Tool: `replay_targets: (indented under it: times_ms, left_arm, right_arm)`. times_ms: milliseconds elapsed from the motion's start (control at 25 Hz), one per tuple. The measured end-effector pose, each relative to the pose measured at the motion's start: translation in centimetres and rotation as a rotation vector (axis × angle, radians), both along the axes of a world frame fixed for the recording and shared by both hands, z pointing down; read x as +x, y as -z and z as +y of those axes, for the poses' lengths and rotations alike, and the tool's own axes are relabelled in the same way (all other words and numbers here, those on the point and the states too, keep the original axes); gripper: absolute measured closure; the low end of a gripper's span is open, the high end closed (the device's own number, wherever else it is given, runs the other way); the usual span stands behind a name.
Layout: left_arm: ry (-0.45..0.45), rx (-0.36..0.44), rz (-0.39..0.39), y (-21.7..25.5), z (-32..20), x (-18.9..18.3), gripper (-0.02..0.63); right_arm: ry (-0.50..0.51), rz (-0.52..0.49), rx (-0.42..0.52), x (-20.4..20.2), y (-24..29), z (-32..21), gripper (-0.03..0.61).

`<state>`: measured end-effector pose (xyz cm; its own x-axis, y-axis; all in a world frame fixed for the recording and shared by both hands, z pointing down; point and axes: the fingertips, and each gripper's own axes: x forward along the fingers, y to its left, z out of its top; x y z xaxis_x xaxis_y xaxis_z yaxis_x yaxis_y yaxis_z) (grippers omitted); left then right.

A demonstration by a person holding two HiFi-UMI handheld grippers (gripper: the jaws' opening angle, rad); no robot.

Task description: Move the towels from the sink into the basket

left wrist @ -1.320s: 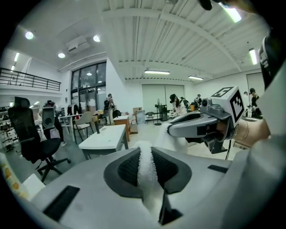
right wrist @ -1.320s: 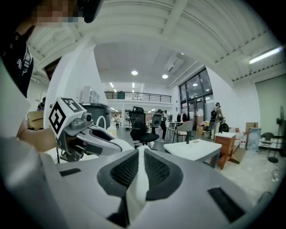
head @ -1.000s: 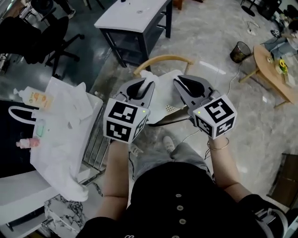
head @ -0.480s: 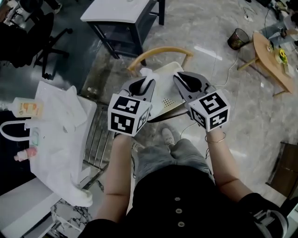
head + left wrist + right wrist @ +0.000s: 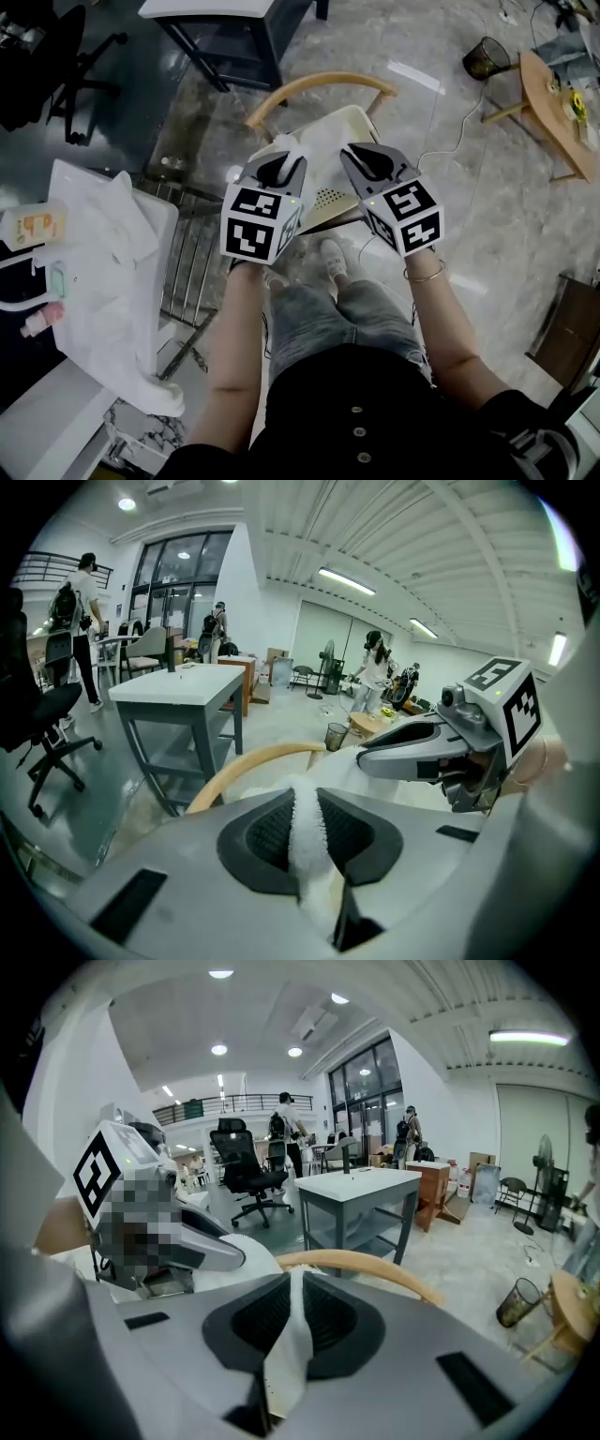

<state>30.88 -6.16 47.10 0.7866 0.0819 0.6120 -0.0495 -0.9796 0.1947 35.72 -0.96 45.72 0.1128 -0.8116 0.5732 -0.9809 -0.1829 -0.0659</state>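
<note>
Two-handed, clamping the towel [image 5: 307, 832] firmly with left gripper [image 5: 278, 167] and right gripper [image 5: 367, 159]; could snag on the basket handle [image 5: 319, 84] or slip from thin pinch.

Pale marble floor and the furniture standing on it.
On the floor [image 5: 487, 216] a wooden chair [image 5: 319, 82] stands in the middle and bears a white basket [image 5: 328, 199] on its seat. Beyond it are a grey table [image 5: 206, 7] and a black office chair [image 5: 47, 66]. At the right stand a wire wastebasket [image 5: 487, 58] and a round wooden table [image 5: 553, 103]. A metal rack [image 5: 187, 258] stands at the left, beside a white tabletop [image 5: 47, 422] draped with towels [image 5: 103, 244].
</note>
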Motion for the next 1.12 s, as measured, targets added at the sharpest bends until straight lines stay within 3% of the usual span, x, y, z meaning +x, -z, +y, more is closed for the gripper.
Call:
replay_targets:
  times_ms: [320, 440, 520, 600, 920, 1120]
  left_arm:
    - [0.027, -0.043, -0.064, -4.5, 0.3, 0.6, 0.563]
    - [0.029, -0.014, -0.091, -5.2, 0.5, 0.8, 0.554]
    - [0.054, 0.002, -0.078, -4.9, 0.1, 1.0, 0.473]
    - [0.081, -0.003, -0.059, -4.6, -0.3, 0.9, 0.440]
    - [0.110, -0.022, -0.071, -3.9, -0.4, -1.9, 0.440]
    - [0.174, -0.036, -0.029, -1.2, -1.6, -4.9, 0.441]
  right_arm:
    - [-0.013, -0.046, -0.035, 0.3, -3.9, -0.3, 0.537]
    - [-0.055, -0.056, -0.061, 1.0, -5.0, -0.3, 0.522]
    - [-0.055, -0.050, -0.090, 1.2, -5.6, -0.3, 0.467]
    - [-0.044, -0.052, -0.113, 1.0, -6.0, 0.0, 0.414]
    - [-0.015, -0.074, -0.112, -0.4, -5.4, 0.6, 0.380]
    - [0.038, -0.073, -0.093, -3.0, -4.0, -1.1, 0.377]
